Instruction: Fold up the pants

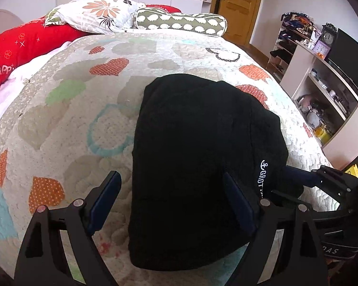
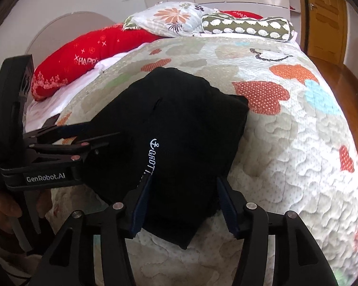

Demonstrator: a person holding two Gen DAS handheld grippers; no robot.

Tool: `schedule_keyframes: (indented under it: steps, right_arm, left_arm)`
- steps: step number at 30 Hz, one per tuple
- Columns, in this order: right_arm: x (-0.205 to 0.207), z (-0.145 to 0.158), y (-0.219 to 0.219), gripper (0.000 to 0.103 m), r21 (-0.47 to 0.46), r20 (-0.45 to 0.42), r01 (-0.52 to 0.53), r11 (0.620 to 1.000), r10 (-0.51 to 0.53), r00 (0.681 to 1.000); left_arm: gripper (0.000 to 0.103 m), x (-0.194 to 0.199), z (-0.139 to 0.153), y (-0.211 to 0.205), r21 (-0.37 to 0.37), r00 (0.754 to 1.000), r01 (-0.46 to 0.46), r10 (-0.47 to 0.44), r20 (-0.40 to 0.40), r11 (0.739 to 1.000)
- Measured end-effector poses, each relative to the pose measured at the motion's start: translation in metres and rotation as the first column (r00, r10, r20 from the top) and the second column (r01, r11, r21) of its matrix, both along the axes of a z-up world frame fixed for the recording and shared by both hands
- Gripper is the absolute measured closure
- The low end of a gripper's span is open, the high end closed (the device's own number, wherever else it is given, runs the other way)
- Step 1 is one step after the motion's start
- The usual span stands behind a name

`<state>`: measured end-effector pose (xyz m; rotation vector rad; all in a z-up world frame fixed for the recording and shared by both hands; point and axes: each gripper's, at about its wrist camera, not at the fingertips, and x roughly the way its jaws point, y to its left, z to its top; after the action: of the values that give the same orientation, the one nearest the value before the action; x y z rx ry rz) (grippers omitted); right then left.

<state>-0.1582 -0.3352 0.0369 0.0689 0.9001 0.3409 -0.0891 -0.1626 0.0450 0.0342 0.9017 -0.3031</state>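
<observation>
With both our left hand-held gripper (image 1: pixel 171 197) and right hand-held gripper (image 2: pixel 183 205) spread open and gripping nothing, the folded black pants (image 1: pixel 202 157) lying just ahead between the jaws on the bed quilt (image 1: pixel 71 124) could snag on a finger and unfold as we withdraw.

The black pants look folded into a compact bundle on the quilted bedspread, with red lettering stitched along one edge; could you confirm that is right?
Not quite: the lettering on the black pants is white, not red, as the right wrist view shows most clearly. The rest stands: they lie folded into a compact bundle on the quilted bedspread.
</observation>
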Motion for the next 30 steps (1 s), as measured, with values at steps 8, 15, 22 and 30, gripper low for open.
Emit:
schedule_keyframes:
  steps: [8,15,22,30]
  right_arm:
    - [0.000,0.015,-0.005,0.046,0.026,0.000,0.010,1.000,-0.010,1.000]
    - [0.013,0.019,-0.029,0.033,0.116,-0.017,0.111,0.987,-0.110,0.994]
    - [0.032,0.000,-0.038,0.029,0.224,-0.089,0.120,0.967,-0.102,0.991]
    - [0.044,-0.014,-0.036,0.025,0.289,-0.081,0.070,0.955,-0.049,0.996]
  left_arm:
    - [0.016,-0.002,0.007,0.005,-0.020,1.000,-0.005,0.006,0.004,1.000]
    - [0.016,0.000,0.022,0.025,-0.096,1.000,-0.021,0.023,0.018,0.995]
    - [0.015,0.021,0.013,0.051,-0.210,0.996,-0.058,0.041,-0.085,0.976]
    - [0.013,0.045,-0.009,0.053,-0.300,0.982,-0.040,-0.017,-0.188,0.953]
